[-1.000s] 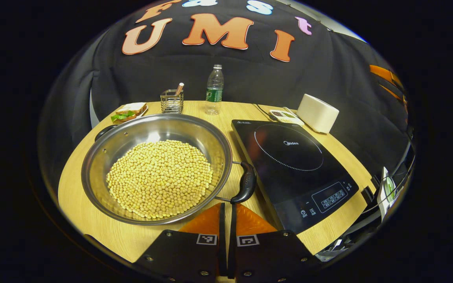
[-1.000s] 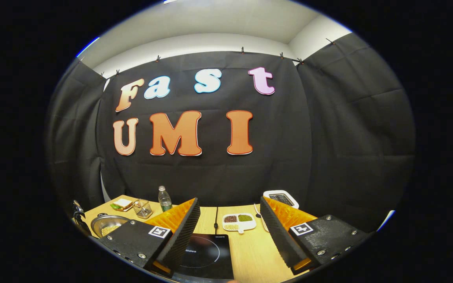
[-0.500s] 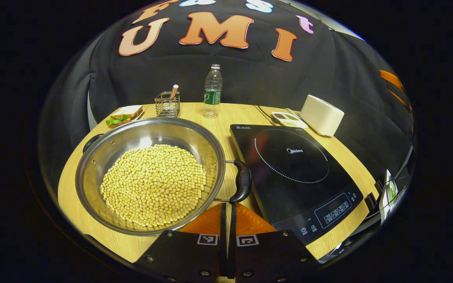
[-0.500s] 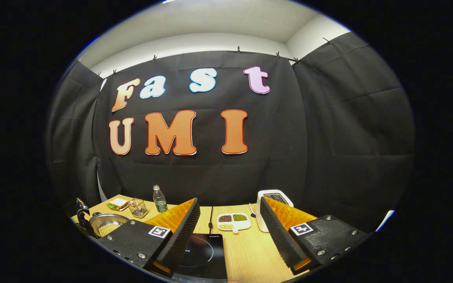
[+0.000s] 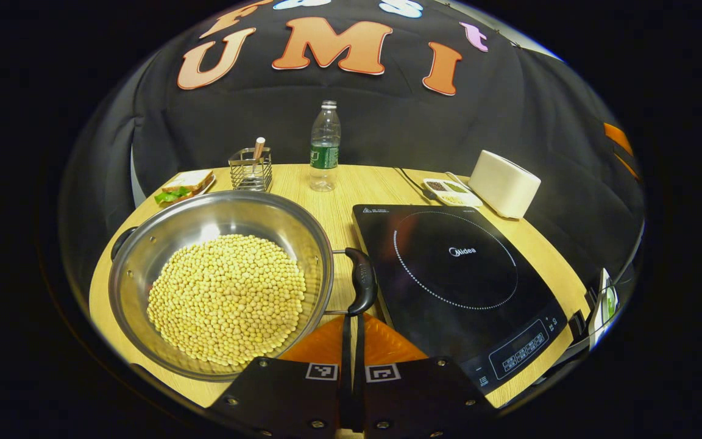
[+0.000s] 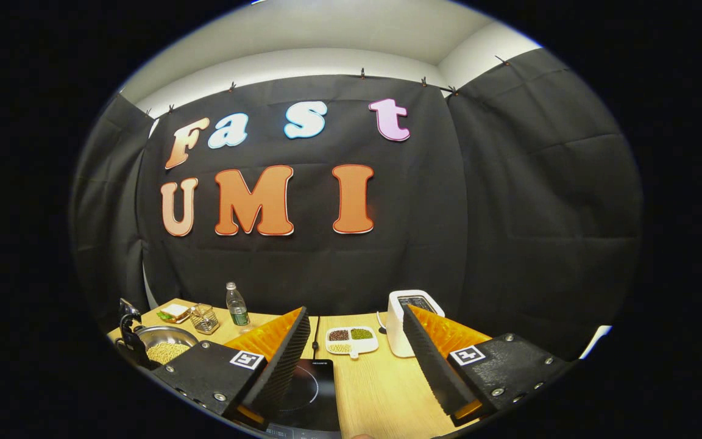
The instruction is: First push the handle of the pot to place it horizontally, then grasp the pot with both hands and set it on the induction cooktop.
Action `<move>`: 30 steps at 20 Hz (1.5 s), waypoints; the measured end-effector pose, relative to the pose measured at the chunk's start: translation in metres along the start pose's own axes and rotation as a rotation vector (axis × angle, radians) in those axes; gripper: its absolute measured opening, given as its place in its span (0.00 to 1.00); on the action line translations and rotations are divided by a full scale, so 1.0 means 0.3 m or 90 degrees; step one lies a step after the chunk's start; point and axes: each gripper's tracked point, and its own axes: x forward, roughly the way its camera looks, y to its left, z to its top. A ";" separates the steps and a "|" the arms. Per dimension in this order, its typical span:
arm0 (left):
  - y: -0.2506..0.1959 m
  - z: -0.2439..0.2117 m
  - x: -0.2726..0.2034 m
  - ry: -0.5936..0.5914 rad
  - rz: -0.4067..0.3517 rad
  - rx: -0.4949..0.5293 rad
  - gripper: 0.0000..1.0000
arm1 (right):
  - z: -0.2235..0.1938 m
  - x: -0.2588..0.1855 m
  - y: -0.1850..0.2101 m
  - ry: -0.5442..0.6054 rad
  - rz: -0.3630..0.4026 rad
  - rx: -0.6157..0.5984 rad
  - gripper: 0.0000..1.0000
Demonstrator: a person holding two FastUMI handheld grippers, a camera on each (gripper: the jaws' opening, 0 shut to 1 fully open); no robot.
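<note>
A steel pot [image 5: 247,213] full of yellow beans [image 5: 226,296] sits on the wooden table, left of the black induction cooktop [image 5: 454,268]. Its black side handle [image 5: 363,280] lies in the narrow gap between pot and cooktop; a second handle [image 5: 120,241] shows at the far left rim. My left gripper [image 5: 351,318] is shut with nothing in it, its tips right at the near end of the black handle. In the right gripper view, my right gripper [image 6: 356,314] stands open above the table, well back from the pot [image 6: 165,347] and over the cooktop [image 6: 308,390].
Along the table's back edge stand a water bottle [image 5: 325,146], a wire holder [image 5: 250,169] and a plate with a sandwich [image 5: 180,186]. A divided dish of beans [image 5: 451,190] and a white toaster [image 5: 503,183] sit behind the cooktop, with a cable nearby.
In the left gripper view the pot and its black handle have shifted left and the handle has turned straighter; the shut tips stay at its near end. The right gripper view drifted rightward.
</note>
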 end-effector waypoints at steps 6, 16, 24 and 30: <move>-0.005 0.028 0.039 0.000 0.000 -0.001 0.02 | -0.016 0.008 -0.030 0.004 -0.014 0.002 0.95; -0.025 0.055 0.045 -0.006 -0.026 -0.009 0.02 | -0.029 0.009 0.023 0.019 -0.020 -0.006 1.00; 0.164 0.229 -0.217 -0.159 -0.004 0.035 0.02 | -0.021 -0.002 0.323 0.022 0.031 -0.020 0.95; 0.515 0.277 -0.415 -0.226 0.076 0.007 0.02 | -0.107 -0.008 0.656 0.045 0.106 -0.017 0.95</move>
